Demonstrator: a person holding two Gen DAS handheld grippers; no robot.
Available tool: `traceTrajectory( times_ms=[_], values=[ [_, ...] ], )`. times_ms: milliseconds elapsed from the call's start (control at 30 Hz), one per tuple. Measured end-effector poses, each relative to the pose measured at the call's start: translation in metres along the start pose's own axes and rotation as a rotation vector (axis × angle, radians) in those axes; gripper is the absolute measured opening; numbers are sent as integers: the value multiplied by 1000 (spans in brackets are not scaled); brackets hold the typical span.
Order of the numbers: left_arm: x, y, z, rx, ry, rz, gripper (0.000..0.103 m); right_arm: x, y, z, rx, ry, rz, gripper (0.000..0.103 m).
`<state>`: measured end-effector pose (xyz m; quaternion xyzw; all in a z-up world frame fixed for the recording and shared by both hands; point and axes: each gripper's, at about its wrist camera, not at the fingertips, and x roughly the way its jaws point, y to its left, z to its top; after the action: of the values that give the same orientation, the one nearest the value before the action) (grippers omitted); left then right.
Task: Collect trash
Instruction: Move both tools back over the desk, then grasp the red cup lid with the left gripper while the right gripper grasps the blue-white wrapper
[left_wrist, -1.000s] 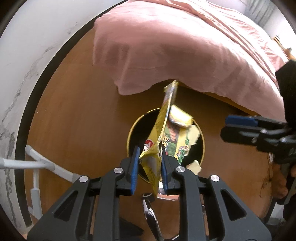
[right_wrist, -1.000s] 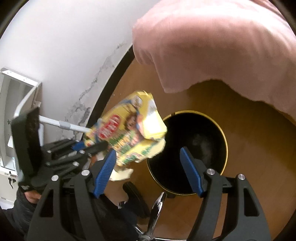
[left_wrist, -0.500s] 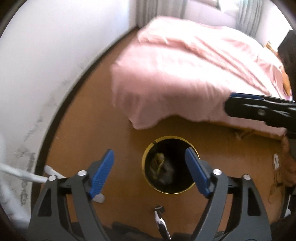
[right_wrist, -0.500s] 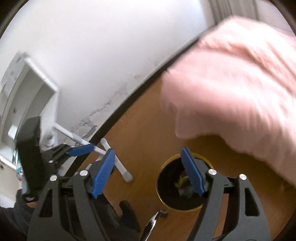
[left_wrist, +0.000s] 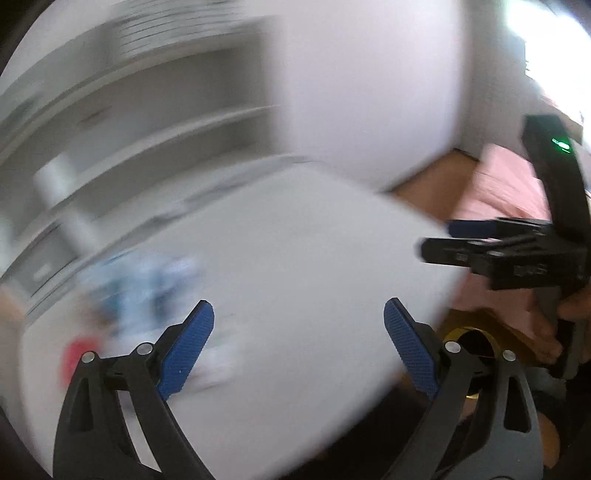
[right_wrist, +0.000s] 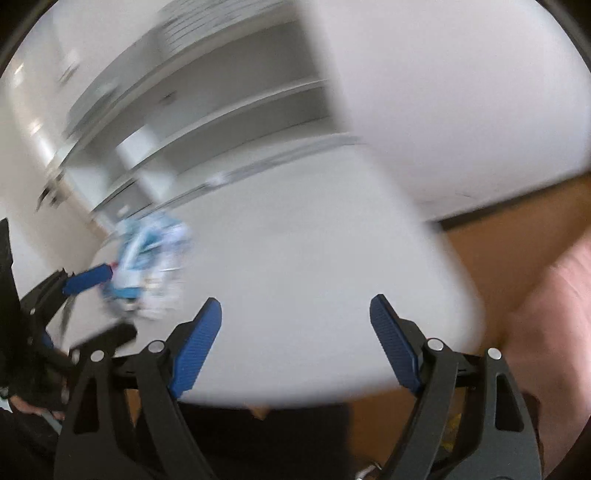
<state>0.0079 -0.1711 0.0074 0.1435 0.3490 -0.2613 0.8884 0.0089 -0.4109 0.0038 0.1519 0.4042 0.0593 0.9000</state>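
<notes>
Both views are smeared by fast motion. My left gripper (left_wrist: 299, 308) hangs over a white tabletop (left_wrist: 295, 258), its jaws opening with nothing between them. My right gripper (right_wrist: 296, 304) is over the same tabletop (right_wrist: 314, 240), jaws also opening and empty. A crumpled blue-and-white wrapper (right_wrist: 151, 258) lies on the table to the left, blurred in the left wrist view as the wrapper (left_wrist: 147, 280), with a red blur (left_wrist: 75, 354) near it. The black, gold-rimmed bin (left_wrist: 469, 341) sits on the floor at the lower right. My right gripper (left_wrist: 436, 240) also shows at the right of the left wrist view.
White shelving (right_wrist: 221, 99) stands behind the table against a white wall (left_wrist: 369, 92). The pink bedcover (left_wrist: 506, 192) and wooden floor (right_wrist: 517, 221) lie to the right of the table edge. A hand (left_wrist: 576, 306) holds the right tool.
The left gripper let the yellow snack bag drop into the bin and opened. Both grippers then rose and swung left, from over the bin to over the white table.
</notes>
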Motion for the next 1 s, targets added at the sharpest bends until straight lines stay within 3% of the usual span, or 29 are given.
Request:
traceTrajectory(
  times_ms=[167,333,467,633,700,1000],
  values=[
    [-20,127,-38,-219,39,198,91,68,108,31,-138,95,138,80],
    [-24,201,-73,-359,77,243,90,120,184,47,-201,185,201,73],
    [-27,227,-97,-404,108,228,91,152,214,52,-201,246,199,67],
    [-12,246,-108,-411,131,175,90,178,227,54,-185,302,149,35],
    [-5,245,-105,-400,137,155,90,174,226,56,-181,292,152,28],
    [36,250,-88,-356,189,122,91,129,220,77,-205,182,153,26]
  ],
)
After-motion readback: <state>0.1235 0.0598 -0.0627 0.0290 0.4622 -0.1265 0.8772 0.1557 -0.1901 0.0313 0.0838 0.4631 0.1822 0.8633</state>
